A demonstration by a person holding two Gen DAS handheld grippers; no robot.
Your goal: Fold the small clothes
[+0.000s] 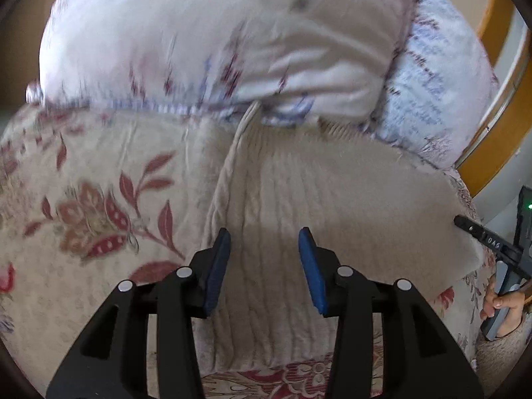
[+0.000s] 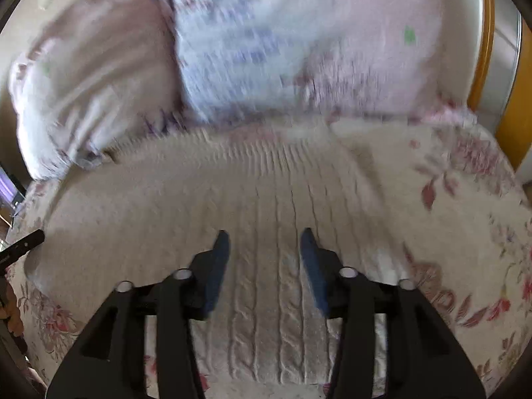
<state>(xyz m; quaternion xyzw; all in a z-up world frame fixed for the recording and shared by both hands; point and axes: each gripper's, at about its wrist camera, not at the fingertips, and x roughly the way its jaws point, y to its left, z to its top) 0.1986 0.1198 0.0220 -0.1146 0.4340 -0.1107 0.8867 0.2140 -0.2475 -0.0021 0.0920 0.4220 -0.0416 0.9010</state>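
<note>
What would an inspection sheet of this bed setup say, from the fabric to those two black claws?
Surface: floral bedspread, cream with red flowers, covers the bed.
Job's things: cream cable-knit sweater lies spread flat on the bedspread; folding stage unclear.
Clutter: two pillows behind it, one pale floral pillow and one blue-patterned pillow.
Grippers: left gripper open above the sweater, holding nothing; right gripper open above the sweater, holding nothing.
Cables: nothing seen.
Surroundings: wooden bed frame at the right edge. The pictures are motion-blurred, so fine detail is uncertain.
</note>
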